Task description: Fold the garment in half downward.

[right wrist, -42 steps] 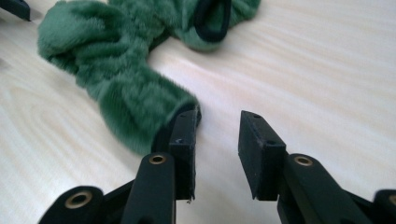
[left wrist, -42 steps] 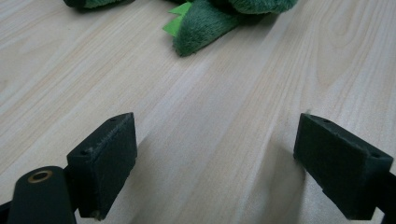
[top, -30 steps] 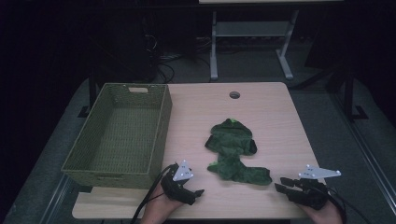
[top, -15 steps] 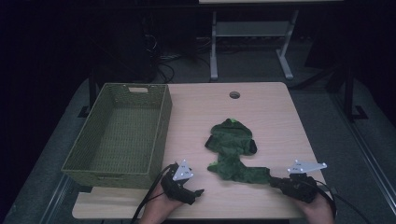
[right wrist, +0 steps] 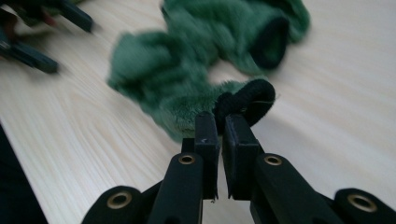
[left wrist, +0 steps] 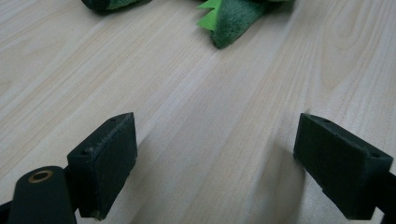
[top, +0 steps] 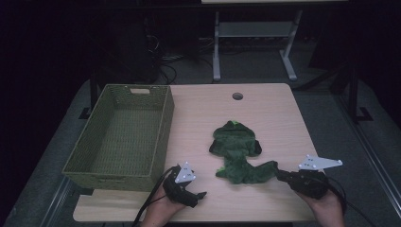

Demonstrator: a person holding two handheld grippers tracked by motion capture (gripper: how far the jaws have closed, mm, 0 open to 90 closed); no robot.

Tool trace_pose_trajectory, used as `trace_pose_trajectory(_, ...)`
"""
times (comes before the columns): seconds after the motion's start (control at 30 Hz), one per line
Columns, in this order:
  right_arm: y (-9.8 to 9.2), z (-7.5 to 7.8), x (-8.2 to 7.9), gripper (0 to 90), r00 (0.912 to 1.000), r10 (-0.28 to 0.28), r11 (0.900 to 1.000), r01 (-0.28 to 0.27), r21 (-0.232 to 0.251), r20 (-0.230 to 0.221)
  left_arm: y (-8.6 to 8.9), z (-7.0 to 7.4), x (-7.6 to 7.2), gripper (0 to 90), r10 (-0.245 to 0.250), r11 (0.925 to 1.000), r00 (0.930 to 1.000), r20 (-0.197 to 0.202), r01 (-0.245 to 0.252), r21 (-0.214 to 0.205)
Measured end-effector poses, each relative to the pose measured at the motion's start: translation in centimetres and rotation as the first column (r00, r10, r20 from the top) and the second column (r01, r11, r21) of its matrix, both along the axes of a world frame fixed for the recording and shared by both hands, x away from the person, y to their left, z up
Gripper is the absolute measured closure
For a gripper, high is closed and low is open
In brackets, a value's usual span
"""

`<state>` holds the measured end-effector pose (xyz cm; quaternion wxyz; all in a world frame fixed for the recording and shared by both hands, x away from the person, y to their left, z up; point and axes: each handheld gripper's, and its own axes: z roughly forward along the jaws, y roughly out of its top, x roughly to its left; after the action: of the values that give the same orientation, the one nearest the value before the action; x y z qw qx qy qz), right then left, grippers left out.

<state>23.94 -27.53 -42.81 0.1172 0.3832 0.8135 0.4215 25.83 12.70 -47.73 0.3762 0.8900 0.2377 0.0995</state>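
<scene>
A green plush garment with a hood lies spread on the wooden table, right of centre. One sleeve reaches toward my right gripper, whose jaws have just been closing on it. In the right gripper view that gripper is shut on the sleeve's black cuff, and the green plush trails away behind. My left gripper rests near the front edge, left of the garment. Its jaws stand wide open over bare wood, with the garment's edge a little ahead.
A green woven basket stands at the table's left, its inside bare. A round cable hole sits near the far edge. Beyond the table are a grey metal stand and a dark floor with cables.
My right gripper moved left to the garment's sleeve, shut on the cuff and rose slightly, drawing the sleeve out to the right. The left gripper stayed put.
</scene>
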Motion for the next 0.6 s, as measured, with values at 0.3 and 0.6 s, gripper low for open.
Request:
trace_pose_trajectory(0.3, 2.7, 2.0, 1.5, 84.1, 0.9943, 0.091, 0.9955, -0.092, 0.022, 0.056, 0.0, 0.0, 0.0, 12.6, 0.002, 1.0, 1.0, -0.001, -0.002, -0.001)
trace_pose_trajectory(0.6, 5.1, 2.4, 2.3, 84.2, 0.9824, 0.171, 0.9848, -0.173, 0.016, 0.074, 0.0, 0.0, -0.1, 12.6, 0.002, 1.0, 1.0, -0.001, -0.002, -0.006)
